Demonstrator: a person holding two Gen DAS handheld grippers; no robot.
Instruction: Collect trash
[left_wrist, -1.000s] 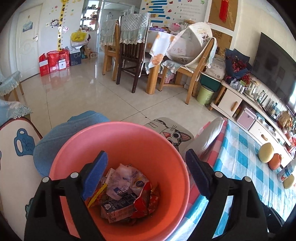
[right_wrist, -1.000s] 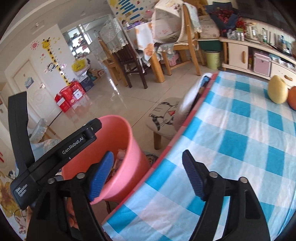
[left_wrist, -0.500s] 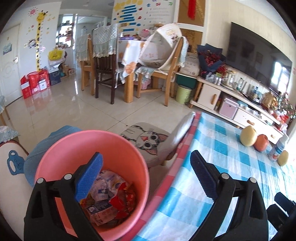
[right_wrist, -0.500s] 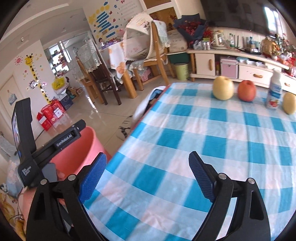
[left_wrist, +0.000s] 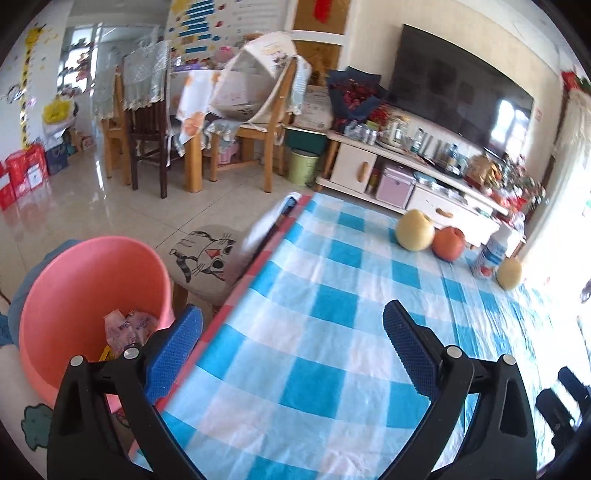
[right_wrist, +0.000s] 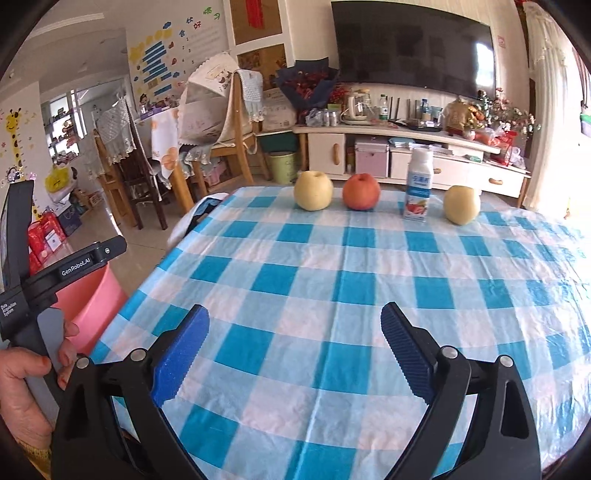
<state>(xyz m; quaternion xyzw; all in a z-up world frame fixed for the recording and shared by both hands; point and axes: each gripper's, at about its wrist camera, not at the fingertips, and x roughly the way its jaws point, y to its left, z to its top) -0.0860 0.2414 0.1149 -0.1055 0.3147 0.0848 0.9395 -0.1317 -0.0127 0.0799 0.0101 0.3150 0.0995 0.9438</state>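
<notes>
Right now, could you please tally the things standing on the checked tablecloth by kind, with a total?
Yellow pears: 2, one at the left end of the row and one at the right end
Red apple: 1
Drink bottle: 1
Total: 4

Both views have been swung from the pink bin (left_wrist: 92, 295) toward the checked table (right_wrist: 369, 295); left gripper (left_wrist: 291, 347) and right gripper (right_wrist: 295, 347) jaws have just been opened wider, nothing between them.
</notes>
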